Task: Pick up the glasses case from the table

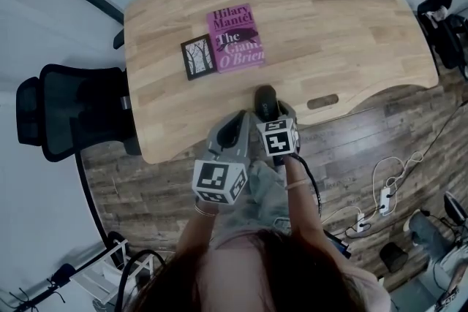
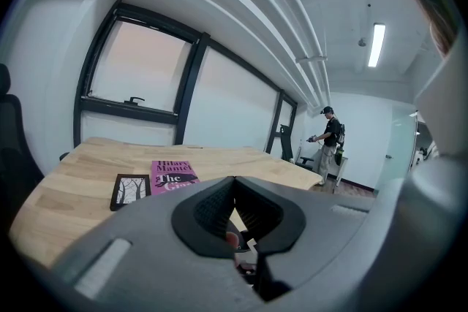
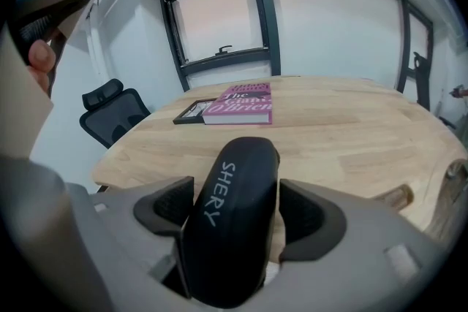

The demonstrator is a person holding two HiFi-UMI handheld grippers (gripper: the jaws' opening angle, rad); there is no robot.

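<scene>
The right hand-held gripper [image 3: 238, 199] stands spread wide at the lower centre of the head view. The black glasses case [image 1: 264, 97] sits between its jaws at the tabletop's [image 1: 329, 25] near edge, long axis running straight along them. The left hand-held gripper [image 2: 234, 183], pressed together and empty, hangs just left. Farther up lies a pink book [image 1: 235, 36].

Soft even daylight, fisheye-warped dark edges

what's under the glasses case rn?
Bare wooden table near its front edge. The glasses case hides its own underside, so contact can't be confirmed.
</scene>
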